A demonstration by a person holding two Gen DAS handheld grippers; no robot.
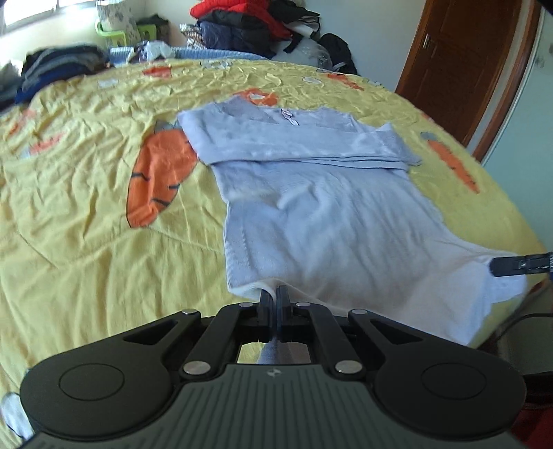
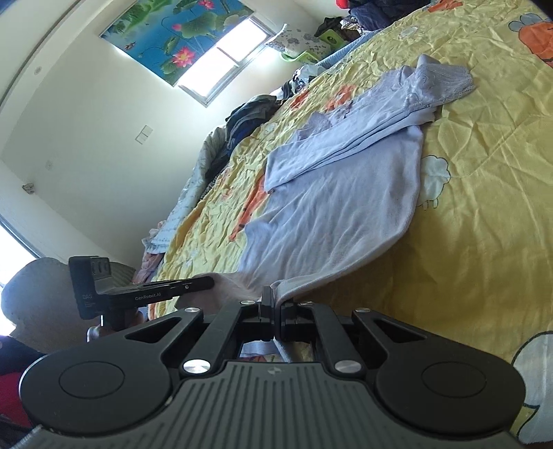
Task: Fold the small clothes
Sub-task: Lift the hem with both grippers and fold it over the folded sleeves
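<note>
Light blue top (image 1: 321,214) lay flat on the yellow bedspread (image 1: 86,221), which carried a carrot print (image 1: 159,176). The top's far part was already folded over the body, forming a band across it, with the neckline and a small label facing the far side of the bed. The near hem was lifted off the bedspread at two corners.

Left gripper (image 1: 274,297): jaws closed on the hem's left corner, cloth pinched between the fingers and trailing back under the gripper. Right gripper (image 2: 273,300): jaws closed on the hem's other corner, fabric edge clamped between the fingers. From the left wrist view the right gripper's finger (image 1: 518,265) entered from the right edge, touching the raised cloth. From the right wrist view the left gripper (image 2: 138,293) appeared at lower left, side on, beside the hem.

Background: piles of dark and red clothes (image 1: 242,24) at the far edge of the bed, a brown door (image 1: 459,69) to the right, a window (image 2: 221,62) with a lotus-print blind (image 2: 172,31) half drawn.
</note>
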